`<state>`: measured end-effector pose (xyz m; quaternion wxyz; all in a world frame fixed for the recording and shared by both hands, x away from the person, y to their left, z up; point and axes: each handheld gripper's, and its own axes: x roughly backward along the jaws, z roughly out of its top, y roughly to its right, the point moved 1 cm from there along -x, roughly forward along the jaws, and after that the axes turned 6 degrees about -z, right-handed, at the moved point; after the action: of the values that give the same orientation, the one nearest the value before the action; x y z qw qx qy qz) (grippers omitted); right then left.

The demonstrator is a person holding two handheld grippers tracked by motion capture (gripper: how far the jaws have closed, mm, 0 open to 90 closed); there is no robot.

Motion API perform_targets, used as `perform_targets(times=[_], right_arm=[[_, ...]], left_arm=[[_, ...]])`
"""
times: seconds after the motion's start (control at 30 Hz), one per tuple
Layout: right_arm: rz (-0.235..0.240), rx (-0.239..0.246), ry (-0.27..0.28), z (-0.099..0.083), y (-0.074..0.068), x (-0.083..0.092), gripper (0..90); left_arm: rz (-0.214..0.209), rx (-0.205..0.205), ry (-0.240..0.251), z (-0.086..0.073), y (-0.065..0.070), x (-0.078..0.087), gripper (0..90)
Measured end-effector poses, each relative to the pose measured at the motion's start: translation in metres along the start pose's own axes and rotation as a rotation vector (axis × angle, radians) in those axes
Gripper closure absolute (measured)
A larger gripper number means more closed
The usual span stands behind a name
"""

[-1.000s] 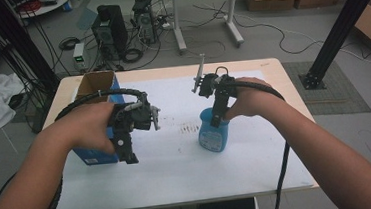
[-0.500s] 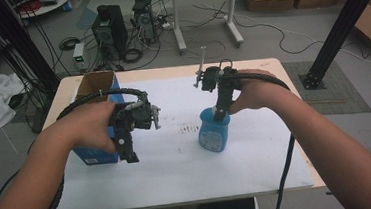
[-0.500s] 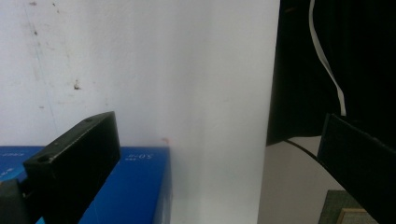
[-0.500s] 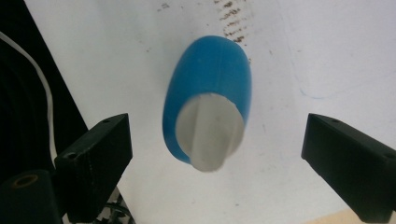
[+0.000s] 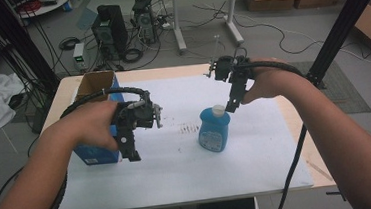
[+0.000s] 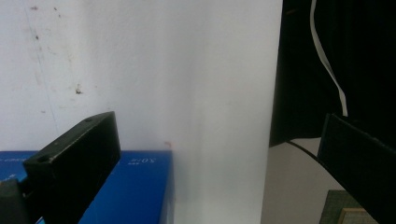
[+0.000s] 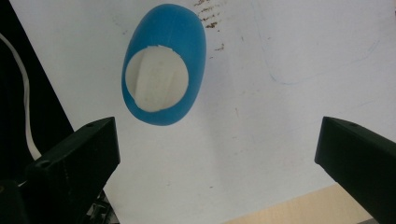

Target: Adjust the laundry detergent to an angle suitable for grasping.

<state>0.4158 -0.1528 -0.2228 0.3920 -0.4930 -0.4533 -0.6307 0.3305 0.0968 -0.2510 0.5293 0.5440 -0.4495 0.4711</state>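
High view first: my right gripper hangs over the table at about two o'clock from the middle of the white sheet, pointing down, its tip just above the white cap of the blue bottle. The bottle stands upright on the sheet, a little right of centre, with a patch of dark specks just at its nine o'clock.

In the right gripper view I look straight down on the same blue bottle; it sits at about eleven o'clock from the gap between my fingers, beyond their tips and apart from them. These fingers are spread wide with nothing between them but the white sheet, and they have just been opening. A strip of bare wooden table edge shows at five o'clock.

My left gripper is at nine o'clock on the table in the high view, tilted downward, just beside the blue cardboard box, whose open top shows brown flaps. I cannot tell whether it touches the box.

In the left gripper view my left fingers also stand wide apart, pinching nothing; the blue box lies under the seven o'clock finger, and the white sheet runs between the two.
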Motion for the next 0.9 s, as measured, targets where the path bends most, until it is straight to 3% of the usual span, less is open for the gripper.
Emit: perform_targets(times=[0.5,0.63,0.9], right_arm=[[0.024,0.041,0.017,-0.019,0.032,-0.001,0.0],[0.028,0.064,0.008,-0.024,0.044,-0.005,0.0],[0.045,0.105,-0.026,-0.025,0.053,-0.017,0.0]], left_arm=[[-0.004,0.001,-0.005,0.001,-0.003,0.001,0.1],[-0.003,0.007,-0.002,-0.001,-0.004,0.003,0.1],[-0.007,0.013,-0.004,-0.002,-0.007,0.001,0.1]])
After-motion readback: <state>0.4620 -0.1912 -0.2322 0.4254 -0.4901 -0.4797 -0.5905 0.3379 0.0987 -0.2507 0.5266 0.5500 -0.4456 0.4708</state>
